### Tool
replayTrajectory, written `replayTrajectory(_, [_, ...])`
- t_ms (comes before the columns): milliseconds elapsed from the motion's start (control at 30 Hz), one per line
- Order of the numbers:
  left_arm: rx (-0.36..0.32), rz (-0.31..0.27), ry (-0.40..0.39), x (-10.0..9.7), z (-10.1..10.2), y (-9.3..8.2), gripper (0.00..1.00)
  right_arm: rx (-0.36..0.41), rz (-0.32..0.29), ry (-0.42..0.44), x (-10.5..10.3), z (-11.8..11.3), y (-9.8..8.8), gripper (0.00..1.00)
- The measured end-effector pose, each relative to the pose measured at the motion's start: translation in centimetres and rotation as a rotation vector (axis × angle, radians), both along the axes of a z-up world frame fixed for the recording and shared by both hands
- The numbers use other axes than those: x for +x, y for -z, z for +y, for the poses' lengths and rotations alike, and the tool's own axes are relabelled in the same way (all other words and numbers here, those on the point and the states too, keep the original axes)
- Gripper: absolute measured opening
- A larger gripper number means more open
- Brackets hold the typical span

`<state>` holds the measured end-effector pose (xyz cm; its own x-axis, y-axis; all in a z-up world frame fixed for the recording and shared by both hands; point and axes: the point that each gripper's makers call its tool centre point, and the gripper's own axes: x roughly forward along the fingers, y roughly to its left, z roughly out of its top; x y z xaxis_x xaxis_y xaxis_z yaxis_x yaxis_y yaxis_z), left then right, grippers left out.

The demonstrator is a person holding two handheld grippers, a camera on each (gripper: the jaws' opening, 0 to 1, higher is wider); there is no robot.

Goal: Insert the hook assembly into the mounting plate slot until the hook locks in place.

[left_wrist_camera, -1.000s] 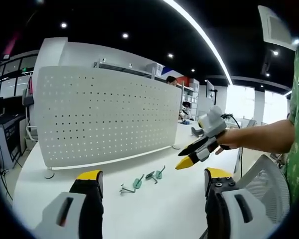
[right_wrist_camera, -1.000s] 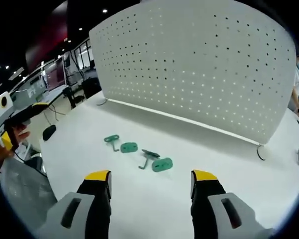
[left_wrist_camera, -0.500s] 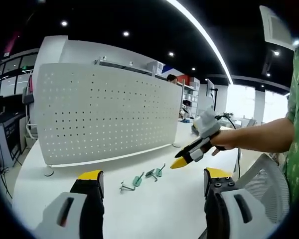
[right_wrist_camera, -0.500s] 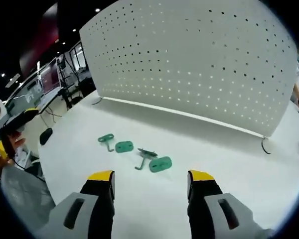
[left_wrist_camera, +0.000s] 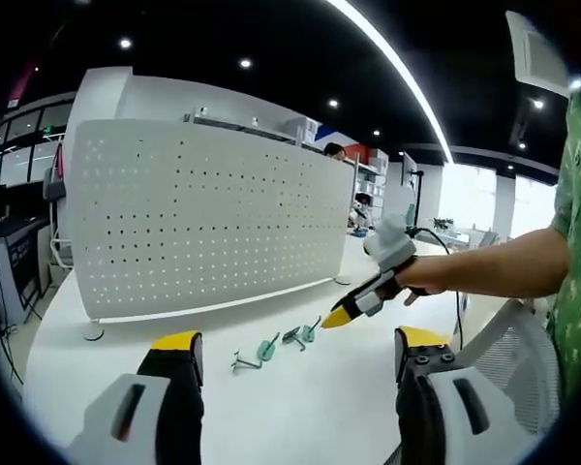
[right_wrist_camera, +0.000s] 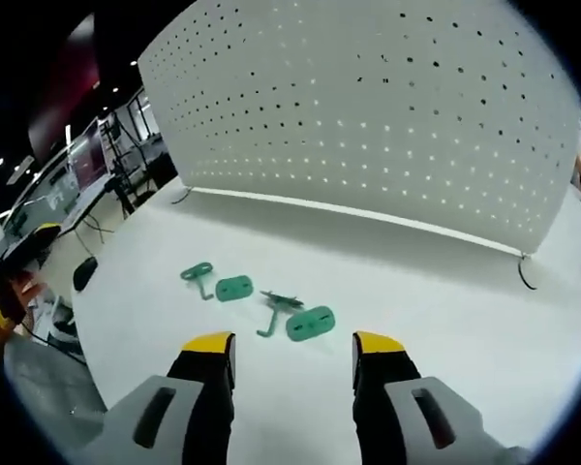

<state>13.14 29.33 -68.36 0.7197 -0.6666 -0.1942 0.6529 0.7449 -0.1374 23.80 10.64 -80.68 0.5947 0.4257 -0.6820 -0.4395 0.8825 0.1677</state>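
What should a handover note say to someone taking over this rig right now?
Left gripper: open, holding nothing, back from the parts.
Right gripper: open, holding nothing, close to the nearest green plate.
On the white table before the pegboard: two green plates, second one, and two hooks, all separate.
Done: nothing gripped or inserted.
Left: pick up a hook, slot it into a plate until it locks.

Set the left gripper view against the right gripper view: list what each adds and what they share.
Left gripper view: the right gripper seen from the side, on a forearm, tips near the green parts; shelving behind. Right gripper view: those parts close up, two oval plates and two hooks, lying apart. Both: the pegboard and white table.
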Motion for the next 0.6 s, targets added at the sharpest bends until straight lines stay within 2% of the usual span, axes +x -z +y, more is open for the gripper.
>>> replayTrajectory(533, [0.012, 0.013, 0.007, 0.0, -0.1, 0.4, 0.82, 0.021, 0.047, 0.058, 1.3, -0.1, 1.4, 0.34])
replayTrajectory(600, [0.012, 0.014, 0.007, 0.0, -0.1, 0.4, 0.81, 0.016, 0.052, 0.064, 1.5, -0.2, 1.5, 0.30])
